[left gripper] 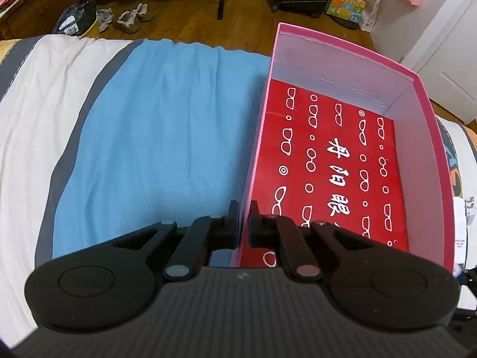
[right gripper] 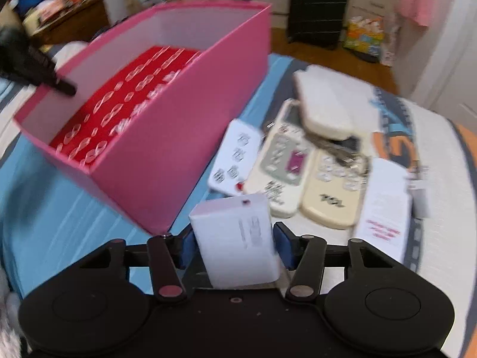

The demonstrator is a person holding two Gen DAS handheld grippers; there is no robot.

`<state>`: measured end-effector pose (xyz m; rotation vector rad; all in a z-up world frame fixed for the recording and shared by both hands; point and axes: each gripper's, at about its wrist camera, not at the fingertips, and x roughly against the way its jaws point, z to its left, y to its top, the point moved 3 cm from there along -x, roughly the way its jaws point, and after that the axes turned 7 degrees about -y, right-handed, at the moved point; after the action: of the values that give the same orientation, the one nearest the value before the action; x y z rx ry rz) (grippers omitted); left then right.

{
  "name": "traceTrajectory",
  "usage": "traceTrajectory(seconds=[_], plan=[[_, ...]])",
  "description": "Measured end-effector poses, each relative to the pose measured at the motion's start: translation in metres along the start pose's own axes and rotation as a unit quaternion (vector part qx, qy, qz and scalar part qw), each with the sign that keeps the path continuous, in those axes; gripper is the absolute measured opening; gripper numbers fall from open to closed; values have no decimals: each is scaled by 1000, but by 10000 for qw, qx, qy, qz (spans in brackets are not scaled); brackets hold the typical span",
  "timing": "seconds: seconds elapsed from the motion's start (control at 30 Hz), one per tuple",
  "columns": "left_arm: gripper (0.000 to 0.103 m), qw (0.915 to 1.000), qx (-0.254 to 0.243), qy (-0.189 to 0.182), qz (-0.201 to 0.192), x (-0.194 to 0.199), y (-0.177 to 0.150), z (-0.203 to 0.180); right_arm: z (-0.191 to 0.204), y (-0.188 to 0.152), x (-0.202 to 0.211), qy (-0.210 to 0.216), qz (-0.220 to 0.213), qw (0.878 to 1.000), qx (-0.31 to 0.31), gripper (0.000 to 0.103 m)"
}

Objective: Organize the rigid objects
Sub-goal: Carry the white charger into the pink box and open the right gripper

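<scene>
Left wrist view. Your left claw (left gripper: 245,208) sits at lower centre of the frame, its fingers drawn narrow and pinched on the near-left wall of the pink box (left gripper: 429,137): one fingertip lies outside the wall, the other inside. The box fills the right half of the frame, open at the top, with pale inner walls. Its floor is covered by a red sheet (left gripper: 342,155) printed with white eyeglass outlines and white characters. The box stands on a blue cloth (left gripper: 155,137) spread over the bed (left gripper: 38,95), which shows cream and grey stripes at left. Shoes (left gripper: 125,18) lie on the wooden floor in the upper left of the frame.

Right wrist view (motion-blurred). Your right claw (right gripper: 234,240) is at lower centre, fingers closed on a small white box (right gripper: 235,241) that stands tilted between the blue pads (right gripper: 281,246). The pink box (right gripper: 179,131) takes up the upper left and centre of the frame, red sheet visible inside; the other claw shows as a dark shape at its far-left wall. To the right of the pink box, on the bed, lies a cluster: a small white remote (right gripper: 235,156), a cream remote with a grey panel (right gripper: 283,161), a cream remote marked TCL (right gripper: 331,200), and a white case (right gripper: 331,101) resting across their upper ends. A white packet with red print (right gripper: 384,208) lies at the right of the cluster. A black suitcase (right gripper: 317,6) stands at top centre.
</scene>
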<state>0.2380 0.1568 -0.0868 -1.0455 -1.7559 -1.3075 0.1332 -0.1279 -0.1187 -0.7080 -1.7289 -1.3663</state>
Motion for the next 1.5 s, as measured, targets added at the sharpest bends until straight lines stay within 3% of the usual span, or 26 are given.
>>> traceTrajectory(seconds=[0.2, 0.37, 0.5, 0.63, 0.83, 1.0, 1.3, 1.5], plan=[[4, 9999, 68, -86, 27, -1, 2, 2, -24, 20, 38, 13, -523, 9967, -617, 57], [4, 9999, 124, -102, 4, -1, 1, 3, -19, 51, 71, 519, -890, 9892, -1040, 58], [4, 9999, 76, -91, -21, -1, -1, 2, 5, 96, 76, 1184, -654, 9823, -1296, 58], [4, 9999, 66, -142, -25, -1, -1, 3, 33, 141, 44, 1887, -220, 9679, -1645, 58], [4, 9998, -76, -194, -35, -1, -2, 3, 63, 168, -45, 1939, 812, 9555, -2072, 58], [4, 9995, -212, -250, -29, 0, -2, 2, 83, 174, -106, 1450, 1412, 9572, -2069, 58], [5, 9987, -293, -396, -103, -1, -4, 4, 108, 199, -132, 1458, 1475, 9546, -2139, 57], [5, 9985, -318, -424, -117, 0, -4, 4, 102, 209, -120, 1457, 1158, 9646, -1869, 71]])
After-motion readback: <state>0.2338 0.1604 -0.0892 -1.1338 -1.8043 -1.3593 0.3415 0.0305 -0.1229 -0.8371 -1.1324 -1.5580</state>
